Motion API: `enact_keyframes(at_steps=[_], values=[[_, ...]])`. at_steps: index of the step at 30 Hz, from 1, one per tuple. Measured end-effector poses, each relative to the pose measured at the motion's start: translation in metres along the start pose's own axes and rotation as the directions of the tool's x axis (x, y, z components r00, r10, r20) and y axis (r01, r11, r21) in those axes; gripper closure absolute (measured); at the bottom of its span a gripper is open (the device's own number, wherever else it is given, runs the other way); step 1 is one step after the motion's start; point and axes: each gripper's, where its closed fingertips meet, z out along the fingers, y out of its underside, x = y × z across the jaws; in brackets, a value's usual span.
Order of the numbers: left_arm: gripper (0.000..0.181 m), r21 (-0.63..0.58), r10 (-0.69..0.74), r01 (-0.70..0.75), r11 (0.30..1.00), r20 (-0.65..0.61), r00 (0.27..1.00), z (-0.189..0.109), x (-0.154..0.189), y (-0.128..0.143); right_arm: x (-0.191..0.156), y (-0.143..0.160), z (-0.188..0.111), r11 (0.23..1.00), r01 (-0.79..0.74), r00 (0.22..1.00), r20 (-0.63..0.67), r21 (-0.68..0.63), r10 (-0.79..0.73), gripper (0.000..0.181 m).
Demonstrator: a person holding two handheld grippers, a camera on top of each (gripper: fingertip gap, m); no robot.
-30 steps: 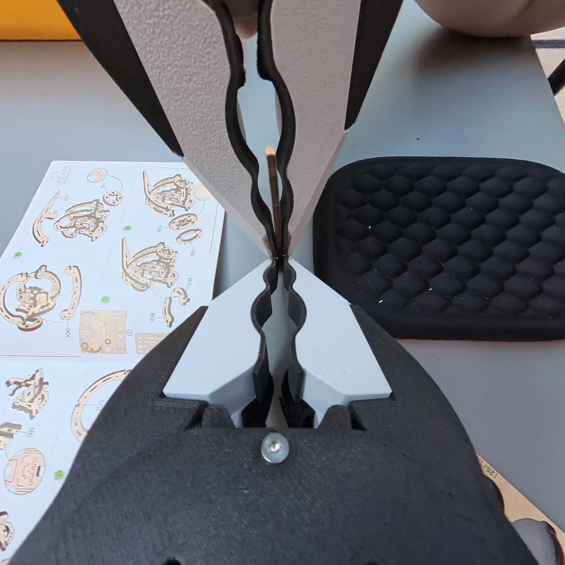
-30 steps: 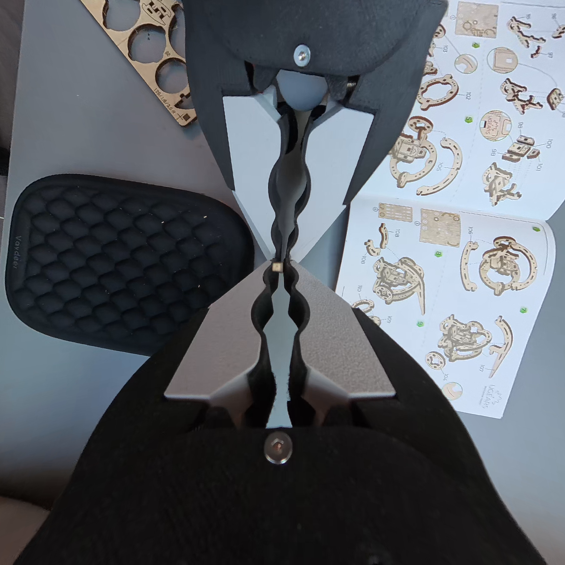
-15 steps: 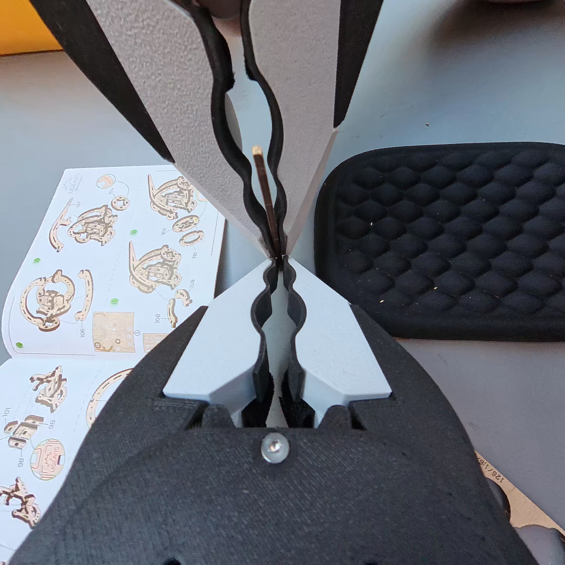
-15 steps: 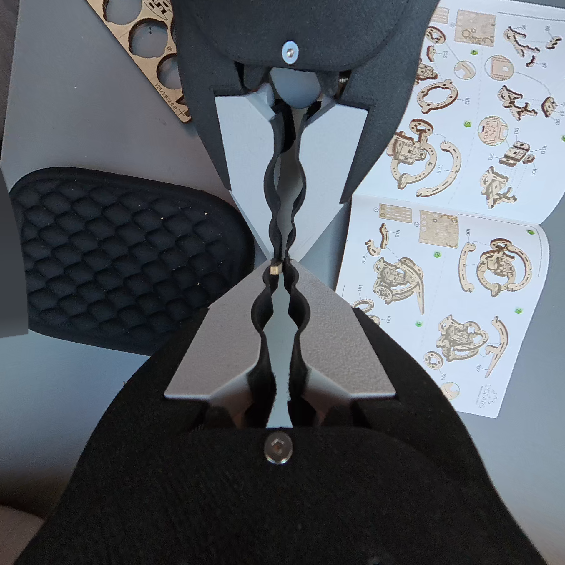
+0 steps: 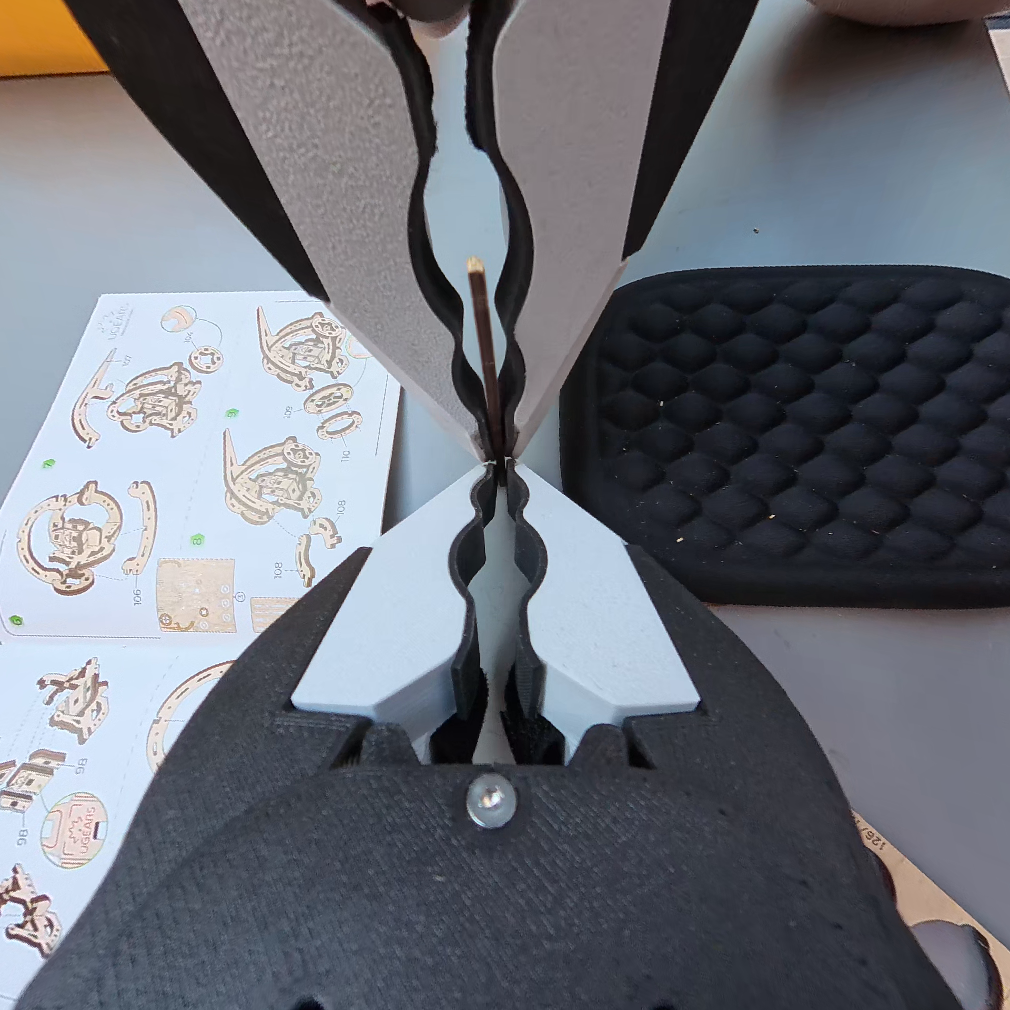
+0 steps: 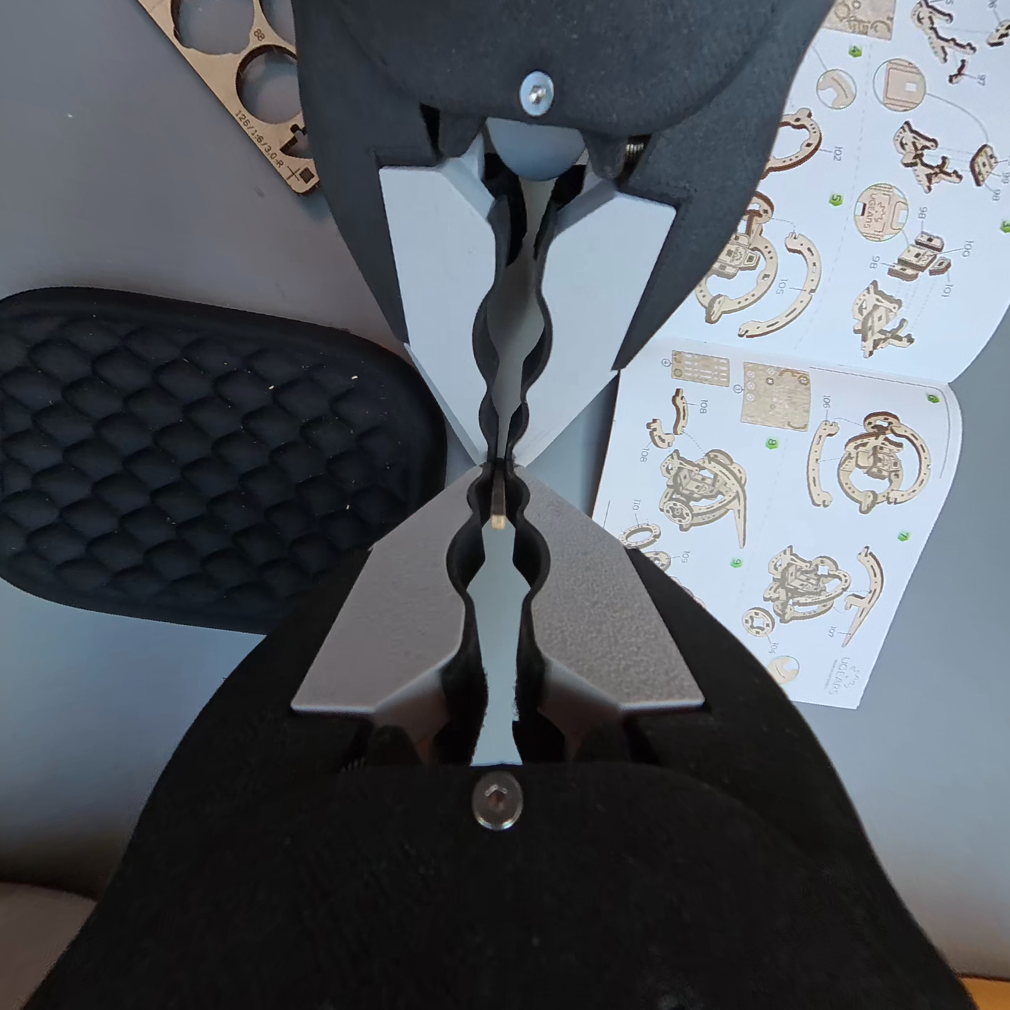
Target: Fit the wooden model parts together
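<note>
The right gripper (image 6: 496,474) and left gripper (image 5: 496,474) are both pinching one thin wooden stick (image 5: 485,350) tip-to-tip, so each should be squeezing firmly without twisting

Hobby desk, grey tabletop (image 5: 874,164), instruction sheet (image 5: 164,464), black pad (image 5: 820,426)

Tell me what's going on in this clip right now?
A person holds two hand-held grippers tip to tip above a grey table. The right hand-held gripper is shut on a thin wooden stick, which runs back between its fingers. The left hand-held gripper is also shut, its tips meeting the stick's near end. A black honeycomb pad, an open instruction sheet and a punched-out wooden parts sheet lie below.
</note>
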Motion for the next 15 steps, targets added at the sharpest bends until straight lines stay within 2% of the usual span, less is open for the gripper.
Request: enact_keyframes(at_steps=[3,6,8,15], values=[[0.174,-0.004,-0.031,0.031,0.999,-0.008,0.999,-0.009,-0.003,0.0,0.0,0.004,-0.001,1.0,-0.018,1.0,0.02,0.01,0.018,0.18],[0.18,0.054,-0.074,0.077,0.996,-0.068,0.995,-0.031,-0.004,-0.009,0.0,0.006,-0.002,1.0,-0.014,1.0,0.014,-0.004,0.014,0.181],[0.179,0.045,-0.094,0.097,0.994,-0.065,0.993,-0.04,-0.008,-0.007,0.0,0.004,-0.001,1.0,-0.011,1.0,0.011,-0.013,0.011,0.181],[0.18,-0.045,-0.071,0.069,0.997,-0.032,0.997,-0.038,-0.011,0.008,0.0,0.002,0.004,0.998,-0.008,1.0,-0.009,-0.063,0.007,0.18]])
